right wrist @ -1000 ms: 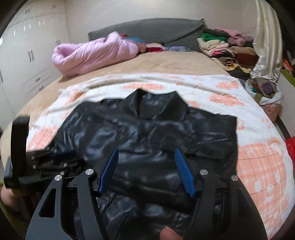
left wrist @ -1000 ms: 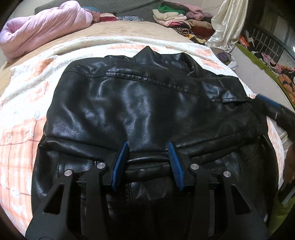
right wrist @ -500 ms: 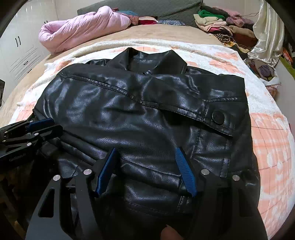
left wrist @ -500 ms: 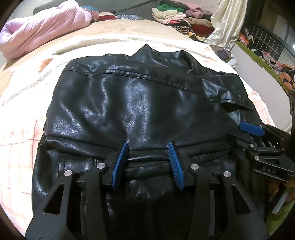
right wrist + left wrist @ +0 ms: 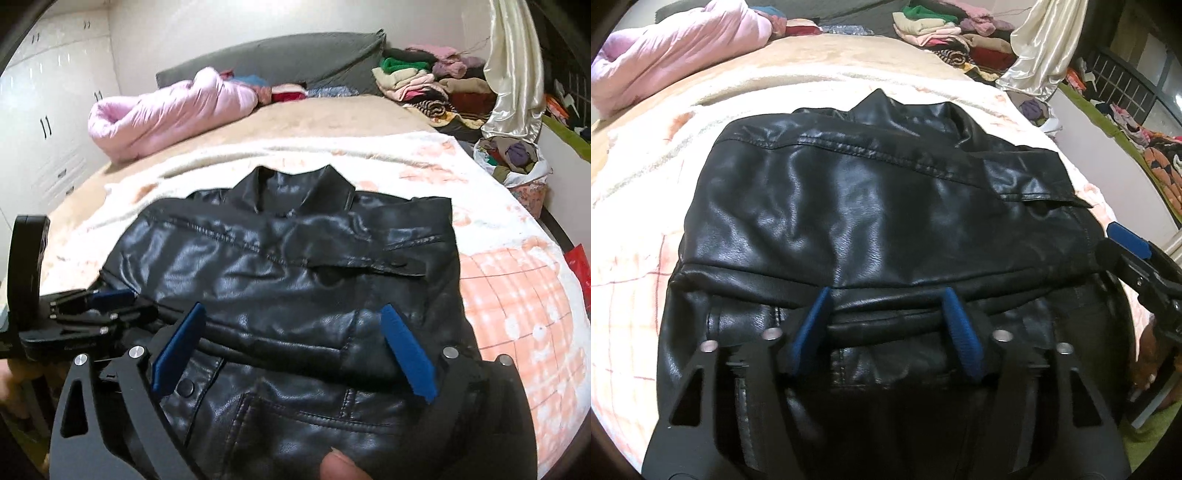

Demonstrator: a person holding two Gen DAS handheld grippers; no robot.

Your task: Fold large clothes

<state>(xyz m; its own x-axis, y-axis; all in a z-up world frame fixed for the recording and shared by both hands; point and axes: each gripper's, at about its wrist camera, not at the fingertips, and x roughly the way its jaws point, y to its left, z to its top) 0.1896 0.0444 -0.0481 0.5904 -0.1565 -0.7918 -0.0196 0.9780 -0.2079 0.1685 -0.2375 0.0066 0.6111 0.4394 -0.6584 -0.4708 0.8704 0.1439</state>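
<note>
Both hand-held grippers' jaws have widened over glossy, creased leather jacket [image 5: 871, 206].

One black jacket [image 5: 288, 295] is lying on one patterned blanket [image 5: 517, 295]. Two grippers are showing: left [image 5: 886, 328] and right [image 5: 291, 350], each carrying two blue pads. One pink duvet [image 5: 170, 110] is lying at the headboard. One clothes pile [image 5: 424, 81] is sitting beside one bag [image 5: 517, 162].

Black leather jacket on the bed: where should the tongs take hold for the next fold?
Probably the black leather jacket by its near folded hem, approached from the near edge of the bed. That doubled edge forms a raised ridge, while the rest lies flat on the blanket.
</note>
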